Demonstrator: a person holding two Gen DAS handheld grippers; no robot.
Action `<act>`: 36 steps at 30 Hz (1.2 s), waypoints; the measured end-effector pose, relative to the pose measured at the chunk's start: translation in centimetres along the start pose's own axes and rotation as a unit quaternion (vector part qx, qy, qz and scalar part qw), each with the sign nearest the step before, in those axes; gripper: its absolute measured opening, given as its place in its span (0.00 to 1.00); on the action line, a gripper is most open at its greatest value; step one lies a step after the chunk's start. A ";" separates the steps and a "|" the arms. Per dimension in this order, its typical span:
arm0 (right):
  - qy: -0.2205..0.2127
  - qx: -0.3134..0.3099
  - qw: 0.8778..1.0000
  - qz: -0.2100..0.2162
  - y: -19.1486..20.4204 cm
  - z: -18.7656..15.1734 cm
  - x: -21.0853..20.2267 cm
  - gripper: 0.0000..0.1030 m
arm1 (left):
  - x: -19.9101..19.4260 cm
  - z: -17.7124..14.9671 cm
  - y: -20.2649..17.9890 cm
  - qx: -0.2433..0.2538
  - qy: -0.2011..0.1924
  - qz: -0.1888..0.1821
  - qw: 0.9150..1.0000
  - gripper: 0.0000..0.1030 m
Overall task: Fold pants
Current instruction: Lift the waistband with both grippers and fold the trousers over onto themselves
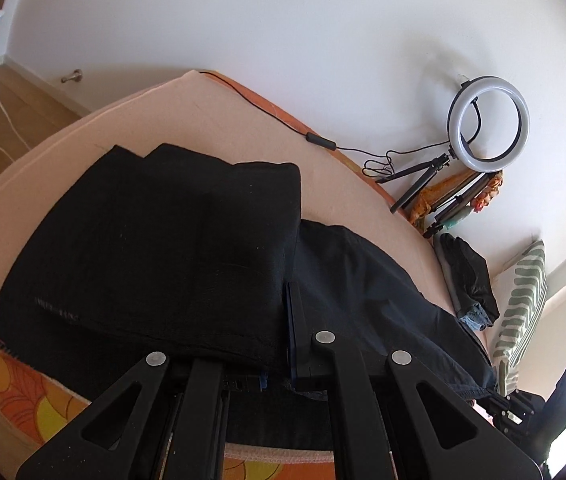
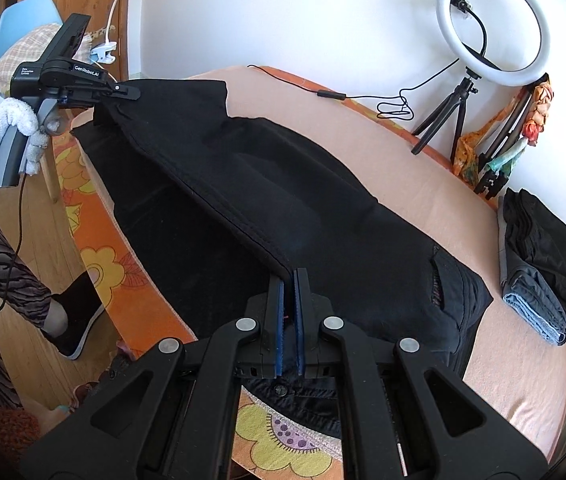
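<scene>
Black pants [image 2: 323, 216] lie across the peach bed sheet [image 2: 423, 200]. Their near edge is lifted and stretched taut between my two grippers. My right gripper [image 2: 290, 280] is shut on the pants' folded edge near the waist; a button shows below it. My left gripper [image 2: 133, 90], held by a gloved hand, is shut on the far end of the same edge at upper left. In the left wrist view the pants [image 1: 155, 248] drape over my left gripper [image 1: 279, 344]; its left finger is hidden under the cloth.
A ring light on a tripod [image 2: 491, 24] stands at the back right with its cable [image 2: 331, 95] on the bed. A stack of folded clothes [image 2: 543, 260] lies at the right. A striped pillow [image 1: 523, 304] and a floral orange bed cover [image 2: 95, 208] are nearby.
</scene>
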State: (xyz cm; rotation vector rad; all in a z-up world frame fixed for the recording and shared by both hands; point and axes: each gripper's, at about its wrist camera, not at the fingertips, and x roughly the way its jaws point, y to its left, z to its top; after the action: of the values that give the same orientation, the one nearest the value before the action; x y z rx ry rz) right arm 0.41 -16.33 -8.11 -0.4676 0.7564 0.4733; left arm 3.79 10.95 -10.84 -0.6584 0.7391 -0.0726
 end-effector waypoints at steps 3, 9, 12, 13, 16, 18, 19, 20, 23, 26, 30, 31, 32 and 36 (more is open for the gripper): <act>0.013 0.001 1.000 0.007 0.5 -1.1 0.7 0.05 | 0.7 -1.1 1.3 -0.018 0.013 -0.008 1.000 0.05; 0.023 0.001 1.000 0.008 0.7 -1.8 1.4 0.05 | 0.6 -0.9 3.3 -0.052 0.020 0.000 0.998 0.19; 0.025 0.007 1.000 0.011 0.4 -1.9 1.6 0.05 | -0.3 -0.3 4.7 -0.083 -0.002 0.001 0.997 0.29; 0.026 0.007 1.000 0.011 0.4 -1.9 1.7 0.05 | -0.6 0.0 5.2 -0.093 -0.008 0.012 0.996 0.33; 0.030 0.006 1.000 0.008 0.6 -2.2 1.9 0.05 | -1.4 0.2 7.3 -0.129 -0.023 0.034 0.991 0.38; 0.030 0.007 0.999 0.007 0.4 -2.3 1.9 0.05 | -1.9 0.3 8.8 -0.153 -0.032 0.039 0.987 0.38; 0.030 0.008 0.999 0.007 0.3 -2.4 1.9 0.05 | -2.3 0.4 9.3 -0.160 -0.036 0.043 0.985 0.37; 0.030 0.009 0.999 0.007 0.1 -2.4 1.9 0.05 | -2.7 0.4 9.7 -0.162 -0.043 0.049 0.985 0.35; 0.028 0.013 1.000 0.006 -0.1 -2.4 1.7 0.05 | -3.7 0.2 10.0 -0.150 -0.055 0.063 0.985 0.16; 0.027 0.013 1.000 0.005 -0.2 -2.4 1.5 0.05 | -4.0 -0.1 9.5 -0.120 -0.053 0.074 0.989 0.07; 0.032 0.003 0.999 0.004 0.3 -2.5 1.7 0.05 | -4.4 -0.4 9.1 -0.090 -0.057 0.094 0.990 0.06; 0.036 0.001 0.999 0.004 0.4 -2.6 1.8 0.05 | -4.5 -0.5 9.3 -0.088 -0.058 0.103 0.989 0.06; 0.039 -0.003 0.999 0.004 0.5 -2.8 1.9 0.05 | -4.6 -0.5 9.6 -0.087 -0.055 0.112 0.988 0.06; 0.054 -0.011 0.998 0.005 0.9 -3.3 2.5 0.05 | -5.0 -0.7 10.8 -0.099 -0.054 0.129 0.985 0.06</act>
State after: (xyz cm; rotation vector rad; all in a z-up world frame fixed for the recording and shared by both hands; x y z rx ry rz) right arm -0.23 -16.85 -12.28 -0.5130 0.8581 0.4694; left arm -2.14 20.63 -14.51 -0.7434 0.7269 0.2758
